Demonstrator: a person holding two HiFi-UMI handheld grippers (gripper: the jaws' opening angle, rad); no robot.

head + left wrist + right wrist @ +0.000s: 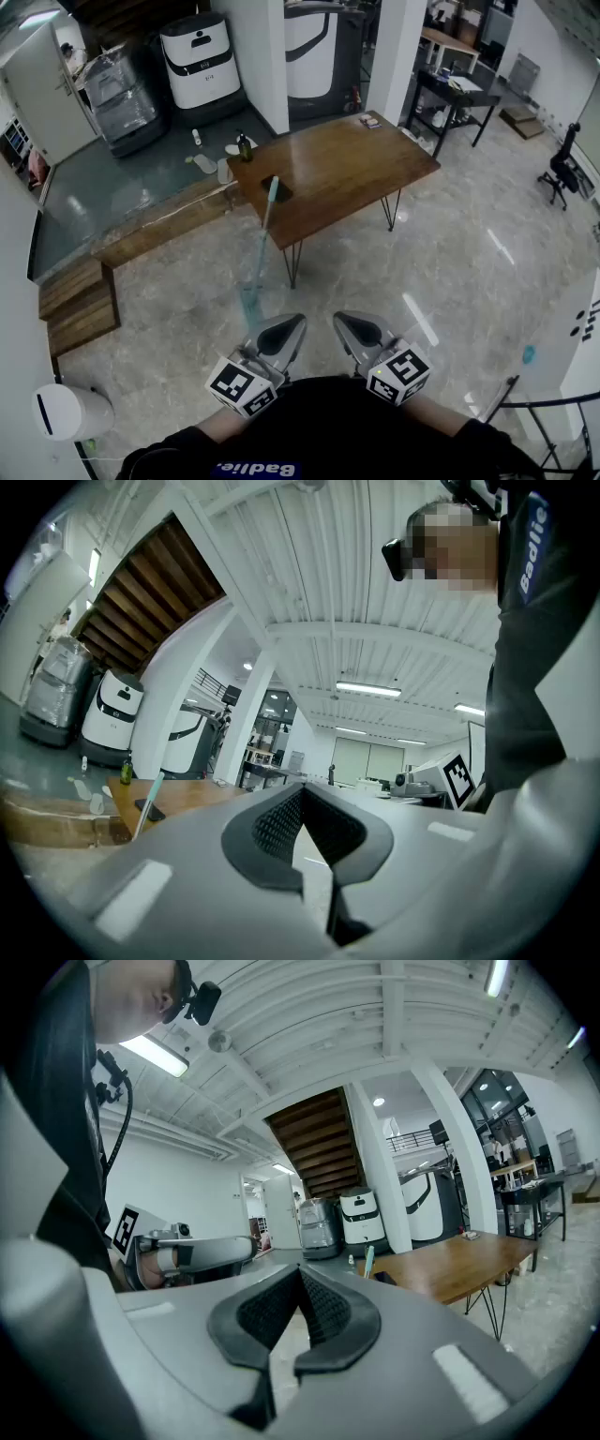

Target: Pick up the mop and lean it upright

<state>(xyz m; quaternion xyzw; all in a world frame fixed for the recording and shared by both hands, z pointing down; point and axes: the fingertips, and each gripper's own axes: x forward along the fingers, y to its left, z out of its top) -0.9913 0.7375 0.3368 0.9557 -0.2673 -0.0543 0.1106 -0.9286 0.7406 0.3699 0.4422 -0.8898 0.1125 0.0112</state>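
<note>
The mop point(262, 240) has a pale teal handle and stands tilted, its top resting on the near edge of the wooden table point(366, 155) and its head point(249, 302) on the floor. It also shows in the left gripper view as the mop handle point(145, 806), and in the right gripper view as the handle's top point(368, 1260). My left gripper point(292, 324) is shut and empty, just this side of the mop head. My right gripper point(345, 322) hangs beside it, jaws together, holding nothing. Both sets of tips meet in the gripper views, left point(302, 789) and right point(300, 1271).
A dark flat object point(279, 189) and a bottle point(244, 146) sit on the table near the mop's top. Wooden steps point(79, 306) and a white bin point(66, 411) are at the left. White machines point(200, 60) stand behind; a black railing point(525, 405) is at the lower right.
</note>
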